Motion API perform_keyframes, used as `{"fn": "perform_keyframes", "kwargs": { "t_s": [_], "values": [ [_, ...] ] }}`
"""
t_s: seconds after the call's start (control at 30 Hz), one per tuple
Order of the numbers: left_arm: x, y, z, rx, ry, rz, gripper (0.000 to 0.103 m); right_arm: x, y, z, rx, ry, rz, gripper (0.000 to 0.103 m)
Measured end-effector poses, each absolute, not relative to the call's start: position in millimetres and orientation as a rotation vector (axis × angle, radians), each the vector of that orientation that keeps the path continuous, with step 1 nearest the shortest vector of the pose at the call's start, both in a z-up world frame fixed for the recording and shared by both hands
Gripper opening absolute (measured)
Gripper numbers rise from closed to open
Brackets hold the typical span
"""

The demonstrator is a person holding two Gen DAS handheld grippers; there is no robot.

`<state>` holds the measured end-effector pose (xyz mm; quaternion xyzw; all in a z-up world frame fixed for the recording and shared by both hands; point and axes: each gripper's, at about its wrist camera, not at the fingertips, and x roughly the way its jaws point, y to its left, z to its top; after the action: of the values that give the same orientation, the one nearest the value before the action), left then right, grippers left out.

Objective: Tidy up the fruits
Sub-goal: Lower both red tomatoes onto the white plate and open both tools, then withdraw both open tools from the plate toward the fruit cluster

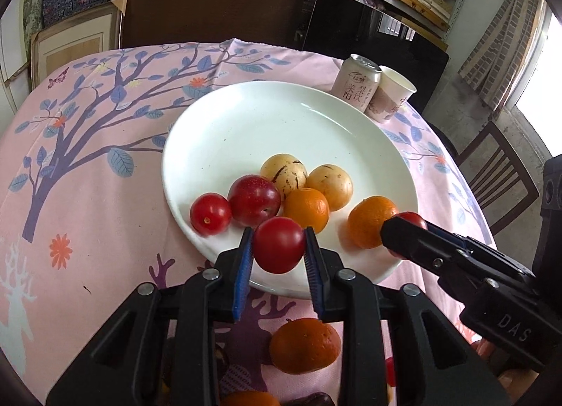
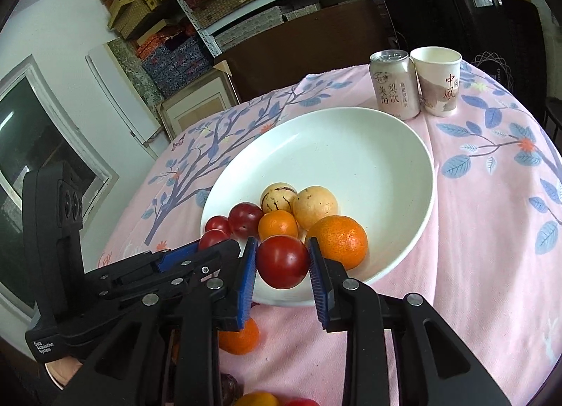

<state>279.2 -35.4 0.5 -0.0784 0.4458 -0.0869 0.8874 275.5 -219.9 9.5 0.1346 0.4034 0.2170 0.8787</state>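
1. Your left tool (image 1: 278,248) is clenched on a red tomato (image 1: 278,244), its blue pads touching both sides, just above the 6 o'clock rim of the white plate (image 1: 246,118).
2. Your right tool (image 2: 282,262) is likewise clamped on a second tomato (image 2: 282,261), also over the near rim of the plate.
3. In the left wrist view the right tool enters from 4 o'clock, and only a sliver of its tomato shows past the black tip.
4. On the plate lie a small tomato (image 1: 210,213), a red plum (image 1: 254,200), two pale speckled fruits (image 1: 283,172) and two oranges (image 1: 306,209), bunched toward the near side.
5. One more orange (image 1: 304,345) sits on the pink cloth of the table (image 1: 87,195) below the left tool, partly hidden by its frame.
6. Dark and orange shapes at the bottom edge are cut off; you cannot tell what they are.
7. A drink can (image 2: 394,84) and a paper cup (image 2: 439,85) stand touching at 1 o'clock beyond the plate.
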Motion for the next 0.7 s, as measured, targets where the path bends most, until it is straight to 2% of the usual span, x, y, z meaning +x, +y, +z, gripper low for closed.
{"fn": "perform_keyframes", "kwargs": {
  "t_s": [0.03, 0.07, 0.1, 0.17, 0.27, 0.43, 0.5, 0.57, 0.63, 0.7],
  "values": [
    [281, -35, -1, -0.168, 0.928, -0.173, 0.037, 278, -219, 8, 0.283, 0.844, 0.451, 0.030],
    [282, -34, -2, -0.174, 0.927, -0.161, 0.055, 279, -218, 7, 0.287, 0.845, 0.452, 0.031],
    [281, -32, 0, -0.181, 0.908, -0.155, 0.062, 280, -217, 6, 0.295, 0.846, 0.452, 0.034],
    [281, -30, 3, -0.180, 0.894, -0.142, 0.063, 281, -217, 5, 0.304, 0.839, 0.451, 0.038],
    [278, -27, 6, -0.192, 0.897, -0.151, 0.064, 279, -216, 7, 0.290, 0.829, 0.447, 0.038],
    [265, -24, 14, -0.161, 0.881, -0.151, 0.072, 269, -222, 12, 0.283, 0.830, 0.446, 0.042],
    [256, -24, 19, -0.133, 0.874, -0.148, 0.082, 261, -226, 13, 0.278, 0.828, 0.438, 0.053],
    [244, -22, 24, -0.105, 0.854, -0.146, 0.086, 252, -232, 14, 0.278, 0.825, 0.433, 0.061],
    [232, -20, 29, -0.082, 0.842, -0.144, 0.090, 241, -235, 16, 0.256, 0.823, 0.430, 0.065],
    [219, -17, 31, -0.072, 0.839, -0.148, 0.091, 229, -237, 17, 0.217, 0.828, 0.426, 0.074]
  ]
}}
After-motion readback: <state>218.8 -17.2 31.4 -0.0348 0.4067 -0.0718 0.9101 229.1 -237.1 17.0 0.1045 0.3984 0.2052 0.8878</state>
